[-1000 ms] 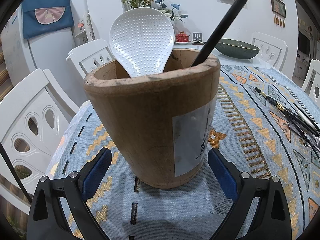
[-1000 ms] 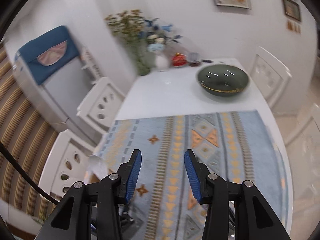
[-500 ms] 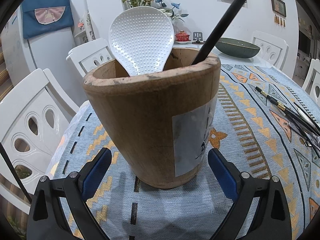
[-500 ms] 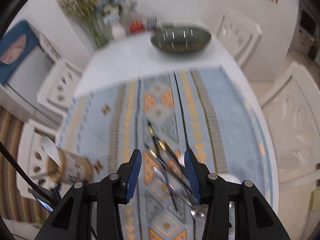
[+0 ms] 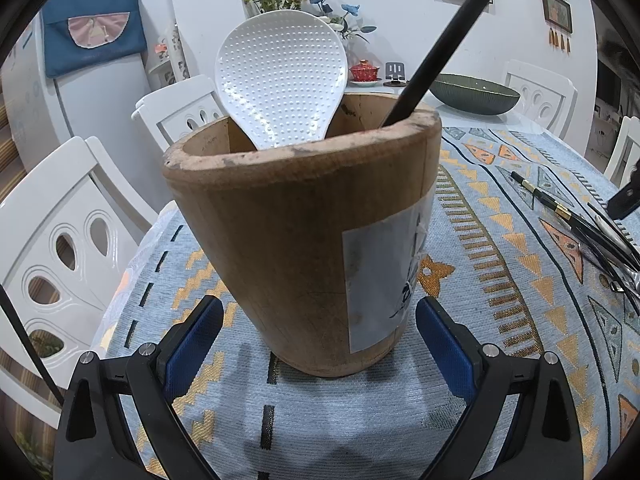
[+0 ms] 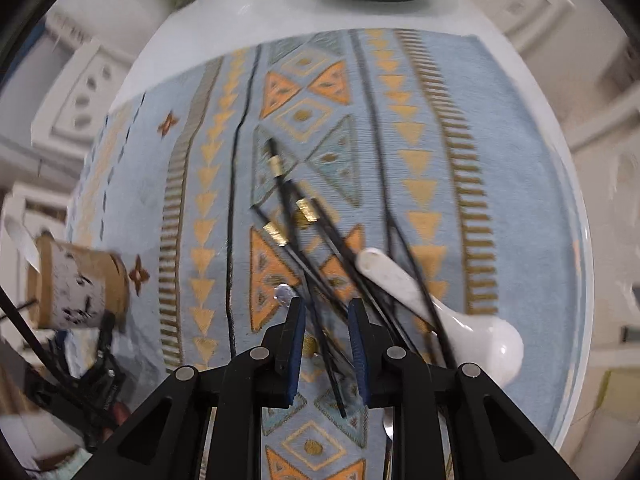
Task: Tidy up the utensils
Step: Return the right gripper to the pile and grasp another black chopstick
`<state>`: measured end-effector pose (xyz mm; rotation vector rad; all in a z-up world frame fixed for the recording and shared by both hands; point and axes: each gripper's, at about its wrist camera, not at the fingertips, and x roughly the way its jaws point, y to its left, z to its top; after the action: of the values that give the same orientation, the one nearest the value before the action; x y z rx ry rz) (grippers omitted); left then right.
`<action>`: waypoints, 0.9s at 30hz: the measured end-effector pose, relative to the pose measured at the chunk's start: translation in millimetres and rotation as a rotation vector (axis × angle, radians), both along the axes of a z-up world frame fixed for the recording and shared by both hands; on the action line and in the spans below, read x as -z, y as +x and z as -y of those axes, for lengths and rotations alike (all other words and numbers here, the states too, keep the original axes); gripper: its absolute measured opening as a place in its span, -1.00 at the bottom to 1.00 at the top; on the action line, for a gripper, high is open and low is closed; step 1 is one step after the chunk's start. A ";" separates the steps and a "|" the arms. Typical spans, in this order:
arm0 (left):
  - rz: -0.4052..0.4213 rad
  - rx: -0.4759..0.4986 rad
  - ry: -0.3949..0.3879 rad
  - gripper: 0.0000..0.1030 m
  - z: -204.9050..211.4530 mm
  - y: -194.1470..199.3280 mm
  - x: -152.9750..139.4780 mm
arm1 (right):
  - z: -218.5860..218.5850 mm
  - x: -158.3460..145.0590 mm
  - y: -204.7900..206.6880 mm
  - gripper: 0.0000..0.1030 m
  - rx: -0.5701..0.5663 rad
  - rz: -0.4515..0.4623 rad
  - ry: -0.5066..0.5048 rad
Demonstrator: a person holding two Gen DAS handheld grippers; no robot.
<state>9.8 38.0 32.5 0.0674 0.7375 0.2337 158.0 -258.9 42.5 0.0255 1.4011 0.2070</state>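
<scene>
A brown wooden utensil holder stands on the patterned cloth between the fingers of my left gripper. The jaws are wide, with a gap to the holder on each side. A white dimpled rice paddle and a black handle stick out of it. My right gripper points steeply down over several black chopsticks with gold bands. Its jaws have just been closing and stand narrow. A chopstick lies between the pads, which do not press on it. A white ceramic spoon lies just to their right.
The holder appears far left in the right wrist view. The chopsticks lie at the right edge of the left wrist view. A dark green bowl sits at the table's far end. White chairs ring the table.
The right gripper has dropped toward the table and tipped downward, so the chopstick pile now fills its view. Its jaws have narrowed. The left gripper and the holder have not moved.
</scene>
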 end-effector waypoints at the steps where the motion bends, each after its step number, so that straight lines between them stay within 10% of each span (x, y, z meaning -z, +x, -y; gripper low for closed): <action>1: 0.000 -0.001 -0.001 0.89 0.0 0.0 0.1 | -6.5 2.7 2.2 -0.59 -0.020 0.000 -0.016; 27: -0.008 0.001 -0.004 0.89 -3.1 2.6 2.6 | -70.6 47.3 25.9 -0.74 -0.270 0.072 -0.311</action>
<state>12.4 41.1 29.9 0.0653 0.7458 0.2309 183.8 -188.3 -4.8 -0.4264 1.3492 0.2097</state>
